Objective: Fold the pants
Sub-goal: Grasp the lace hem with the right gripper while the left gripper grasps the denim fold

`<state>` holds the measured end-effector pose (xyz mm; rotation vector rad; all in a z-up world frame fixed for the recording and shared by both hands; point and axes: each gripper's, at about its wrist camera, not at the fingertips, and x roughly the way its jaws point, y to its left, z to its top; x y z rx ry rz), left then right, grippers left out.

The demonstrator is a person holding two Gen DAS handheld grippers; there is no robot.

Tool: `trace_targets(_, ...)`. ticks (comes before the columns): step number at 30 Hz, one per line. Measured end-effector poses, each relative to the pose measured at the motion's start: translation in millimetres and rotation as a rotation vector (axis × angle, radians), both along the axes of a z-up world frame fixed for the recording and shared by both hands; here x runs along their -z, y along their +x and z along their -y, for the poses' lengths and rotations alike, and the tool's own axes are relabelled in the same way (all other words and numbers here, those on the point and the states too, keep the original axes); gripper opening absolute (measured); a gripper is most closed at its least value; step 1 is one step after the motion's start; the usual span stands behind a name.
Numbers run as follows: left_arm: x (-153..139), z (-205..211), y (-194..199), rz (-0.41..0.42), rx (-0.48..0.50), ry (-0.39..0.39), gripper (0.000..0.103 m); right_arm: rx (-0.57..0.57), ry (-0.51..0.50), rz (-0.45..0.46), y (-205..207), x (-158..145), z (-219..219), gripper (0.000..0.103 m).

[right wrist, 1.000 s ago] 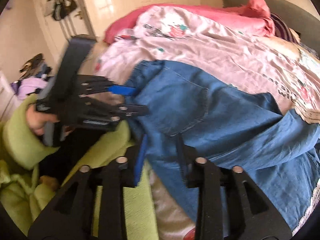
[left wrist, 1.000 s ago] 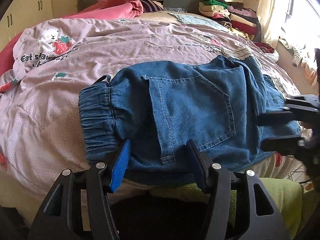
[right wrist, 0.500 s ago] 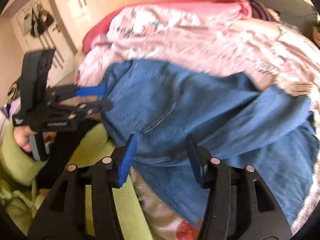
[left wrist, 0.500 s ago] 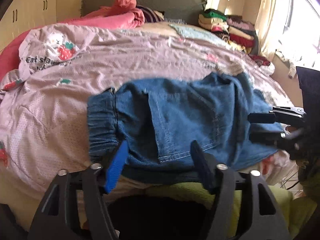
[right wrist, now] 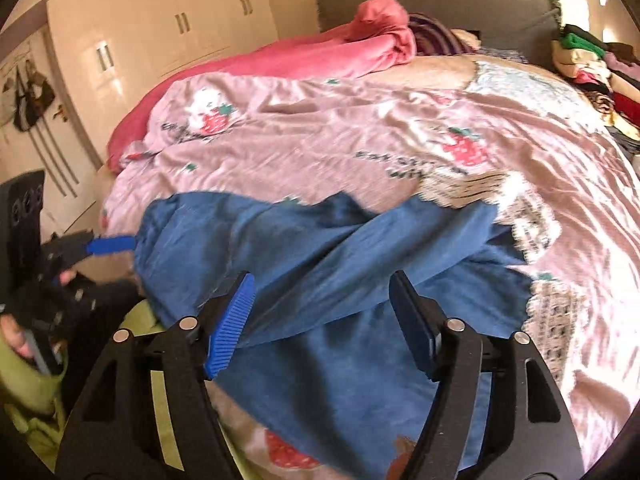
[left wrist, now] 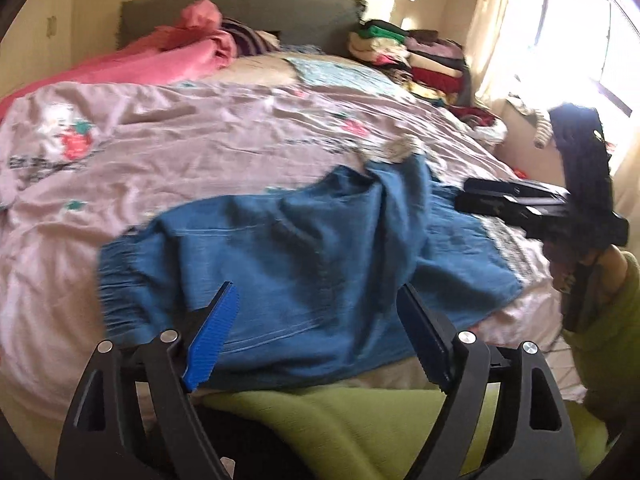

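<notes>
Both my grippers have let go and pulled back from the blue denim pants (left wrist: 304, 256).

My left gripper (left wrist: 316, 336) and right gripper (right wrist: 320, 316) hover with fingers spread wide, holding nothing. The pants lie rumpled at the near edge of the pink strawberry-print quilt (right wrist: 360, 136), elastic waistband (left wrist: 120, 280) at the left.

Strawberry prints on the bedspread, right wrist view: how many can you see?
3 clear strawberry prints: beside the bear, mid-bedspread, near edge. Smaller blurred ones possible; the jeans may hide others.
</notes>
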<state>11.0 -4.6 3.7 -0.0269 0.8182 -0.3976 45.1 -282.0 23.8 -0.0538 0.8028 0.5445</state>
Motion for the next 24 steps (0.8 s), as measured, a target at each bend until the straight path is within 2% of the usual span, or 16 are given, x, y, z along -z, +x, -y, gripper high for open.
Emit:
trace_targets(5, 14, 34, 15, -0.068, 0.093, -0.029, 0.08, 0.038, -0.027, -0.023, 30, 0, 9, 0.065)
trace_targets(8, 27, 51, 29, -0.133, 0.141, -0.085, 0.08, 0.05, -0.045, -0.046, 58, 2, 6, 0.065)
trace_targets(12, 43, 74, 47, -0.169, 0.163, -0.083, 0.078, 0.069, -0.061, -0.078, 93, 7, -2, 0.065)
trace_targets(15, 49, 81, 59, -0.201, 0.171, -0.116, 0.078, 0.099, -0.077, -0.116, 122, 15, -7, 0.065)
trace_targets(18, 56, 87, 74, -0.208, 0.158, -0.12, 0.069, 0.13, -0.124, -0.144, 149, 26, -14, 0.065)
trace_targets(20, 61, 89, 84, -0.222, 0.16, -0.164, 0.056, 0.16, -0.159, -0.155, 166, 34, -19, 0.065)
trace_targets(21, 64, 89, 88, -0.237, 0.17, -0.209, 0.053, 0.167, -0.166, -0.161, 173, 36, -20, 0.065)
trace_targets(23, 69, 92, 91, -0.253, 0.175, -0.232, 0.033, 0.192, -0.196, -0.166, 184, 42, -23, 0.065)
trace_targets(24, 71, 94, 91, -0.25, 0.181, -0.22, 0.028, 0.204, -0.212, -0.173, 191, 46, -25, 0.065)
